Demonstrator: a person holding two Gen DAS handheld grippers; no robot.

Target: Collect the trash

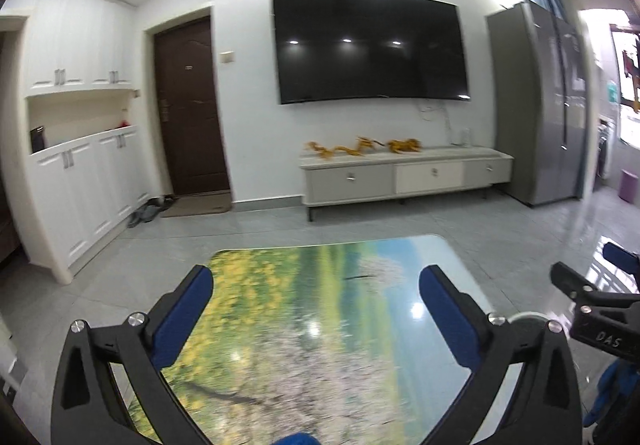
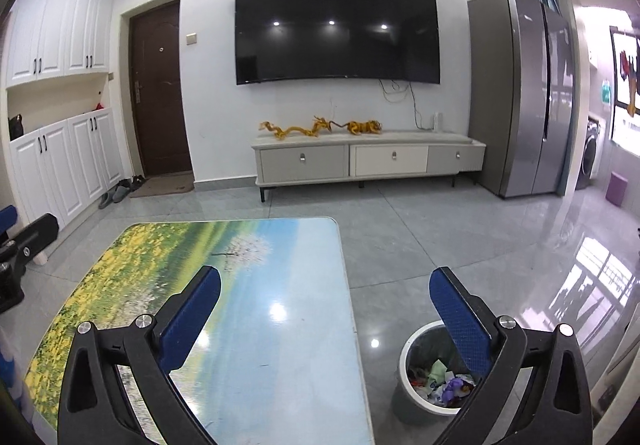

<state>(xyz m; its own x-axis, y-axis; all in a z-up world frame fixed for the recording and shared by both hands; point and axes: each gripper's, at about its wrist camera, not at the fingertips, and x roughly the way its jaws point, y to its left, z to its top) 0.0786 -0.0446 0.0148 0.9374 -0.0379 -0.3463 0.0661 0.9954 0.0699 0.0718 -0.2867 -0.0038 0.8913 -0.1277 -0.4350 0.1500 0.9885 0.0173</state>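
Observation:
A round grey bin (image 2: 412,397) with a white rim stands on the floor right of the table, holding several crumpled scraps of trash (image 2: 440,381). My right gripper (image 2: 326,285) is open and empty, held above the table's right edge and the bin. My left gripper (image 1: 316,281) is open and empty above the table (image 1: 304,325), which has a landscape picture top. No loose trash shows on the table (image 2: 280,325). The right gripper shows at the right edge of the left wrist view (image 1: 596,309), and the left gripper at the left edge of the right wrist view (image 2: 20,245).
Grey tiled floor (image 2: 440,229) surrounds the table. A TV console (image 2: 360,157) with yellow ornaments stands under a wall TV (image 2: 336,29). A fridge (image 2: 524,93) is at the right, white cabinets (image 2: 60,165) and a dark door (image 2: 158,93) at the left.

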